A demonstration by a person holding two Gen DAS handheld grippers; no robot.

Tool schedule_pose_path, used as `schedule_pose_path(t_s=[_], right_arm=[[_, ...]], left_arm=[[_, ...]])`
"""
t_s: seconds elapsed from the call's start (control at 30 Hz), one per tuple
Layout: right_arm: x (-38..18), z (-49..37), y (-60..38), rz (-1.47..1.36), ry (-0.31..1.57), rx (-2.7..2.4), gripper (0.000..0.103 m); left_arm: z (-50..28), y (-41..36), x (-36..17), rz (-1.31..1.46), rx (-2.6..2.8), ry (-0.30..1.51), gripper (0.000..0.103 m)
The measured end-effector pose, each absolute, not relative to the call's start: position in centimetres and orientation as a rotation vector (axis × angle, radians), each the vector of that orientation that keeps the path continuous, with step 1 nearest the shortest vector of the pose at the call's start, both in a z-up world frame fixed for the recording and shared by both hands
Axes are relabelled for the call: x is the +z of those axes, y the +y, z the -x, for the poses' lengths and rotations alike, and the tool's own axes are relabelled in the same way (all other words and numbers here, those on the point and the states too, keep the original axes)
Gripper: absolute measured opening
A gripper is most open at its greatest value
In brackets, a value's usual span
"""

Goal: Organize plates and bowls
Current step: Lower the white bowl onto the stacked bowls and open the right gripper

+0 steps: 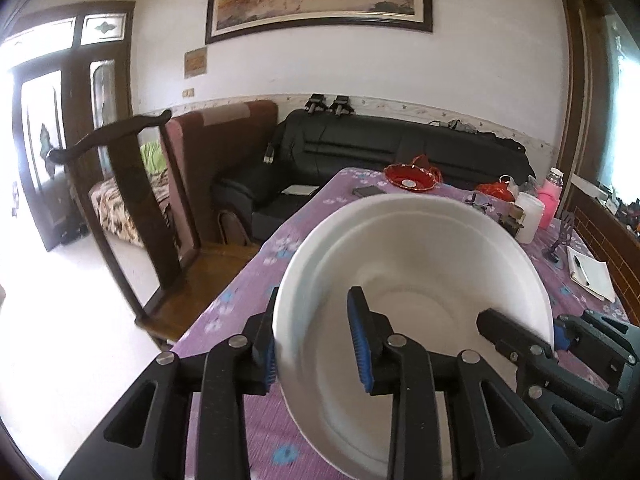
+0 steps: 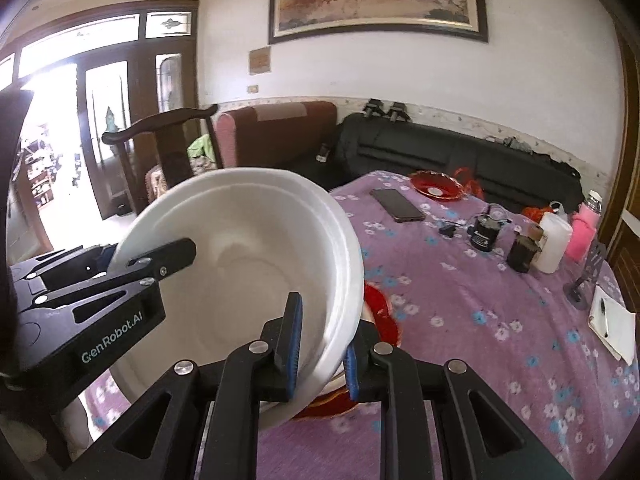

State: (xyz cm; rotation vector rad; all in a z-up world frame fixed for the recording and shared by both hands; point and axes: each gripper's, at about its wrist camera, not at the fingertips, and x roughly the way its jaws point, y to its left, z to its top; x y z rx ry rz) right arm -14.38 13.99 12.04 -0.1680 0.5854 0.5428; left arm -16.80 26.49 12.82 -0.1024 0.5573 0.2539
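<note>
Left hand-held gripper (image 1: 320, 344) pinches the near rim of the smooth, round white ceramic bowl (image 1: 420, 280), one blue ribbed pad inside, one outside. Right hand-held gripper (image 2: 320, 344) clamps the opposite rim likewise. The bowl hangs tilted above the bench (image 2: 480, 320) with its purple flowered cloth, over a glossy red plate (image 2: 380, 308). The bench's left edge drops to a dark wooden chair (image 1: 132, 184).
</note>
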Motion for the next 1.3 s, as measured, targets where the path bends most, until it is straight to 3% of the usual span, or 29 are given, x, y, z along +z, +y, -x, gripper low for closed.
schedule_pose_path(t_s=[0.27, 0.63, 0.73, 0.8, 0.83, 1.0, 1.23, 1.3], right_arm=[[8.9, 9.5, 14.4, 0.115, 0.733, 0.536, 0.021], [5.8, 7.7, 16.4, 0.132, 0.802, 0.558, 0.021], [5.7, 7.6, 16.5, 0.143, 0.796, 0.551, 0.021], [5.6, 7.5, 16.6, 0.143, 0.797, 0.548, 0.021], [5.6, 7.5, 16.6, 0.144, 0.797, 0.547, 0.021], [5.8, 7.7, 16.7, 0.144, 0.792, 0.536, 0.021], [6.6, 8.3, 16.4, 0.146, 0.77, 0.524, 0.021], [6.6, 8.2, 16.2, 0.142, 0.782, 0.51, 0.026]], left_arm=[[11.3, 27.2, 9.9, 0.081, 0.265, 0.657, 0.029], [10.5, 28.6, 7.4, 0.052, 0.322, 0.686, 0.031], [10.4, 28.9, 7.1, 0.064, 0.331, 0.692, 0.044], [10.8, 29.5, 7.2, 0.091, 0.343, 0.686, 0.064], [11.0, 29.9, 7.4, 0.113, 0.345, 0.68, 0.067], [12.0, 31.1, 7.7, 0.168, 0.356, 0.675, 0.078], [13.4, 31.9, 7.4, 0.202, 0.377, 0.683, 0.078], [13.8, 31.9, 7.6, 0.206, 0.38, 0.682, 0.079]])
